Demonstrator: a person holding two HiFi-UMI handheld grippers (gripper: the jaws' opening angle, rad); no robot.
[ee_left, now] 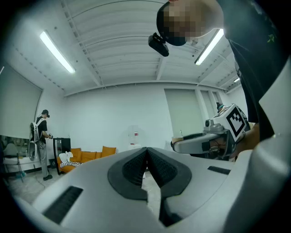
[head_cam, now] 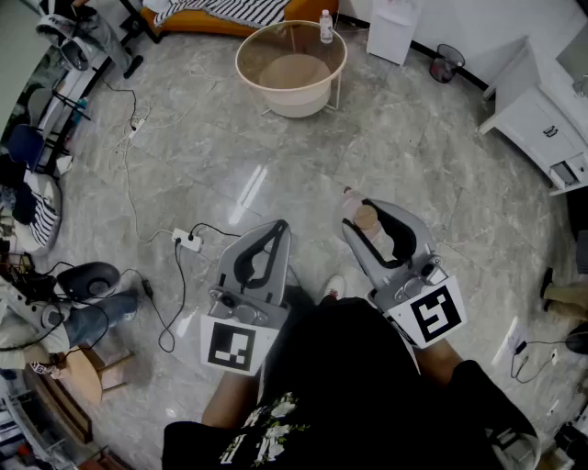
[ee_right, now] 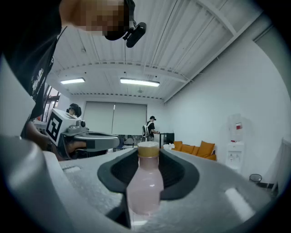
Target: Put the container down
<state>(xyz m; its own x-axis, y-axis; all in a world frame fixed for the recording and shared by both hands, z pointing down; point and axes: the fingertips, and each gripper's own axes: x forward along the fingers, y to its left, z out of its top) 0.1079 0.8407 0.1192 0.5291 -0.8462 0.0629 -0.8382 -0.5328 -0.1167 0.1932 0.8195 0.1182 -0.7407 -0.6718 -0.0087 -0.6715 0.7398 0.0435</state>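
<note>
The right gripper (head_cam: 366, 213) has its jaws clamped on an upright pink bottle (ee_right: 144, 184). The left gripper (head_cam: 273, 229) has its jaws pressed together, empty.

In the head view the pink bottle (head_cam: 365, 218) shows only its cap and a bit of pink body at mid-frame, and the right gripper (head_cam: 370, 223) covers the rest. In the right gripper view its base is hidden behind the gripper's body at lower centre. The top edge cuts off the orange sofa (head_cam: 220, 18), and the right edge cuts off the white cabinet (head_cam: 542, 124). The small bottle (head_cam: 325, 26) at upper centre has a label too small to read.
</note>
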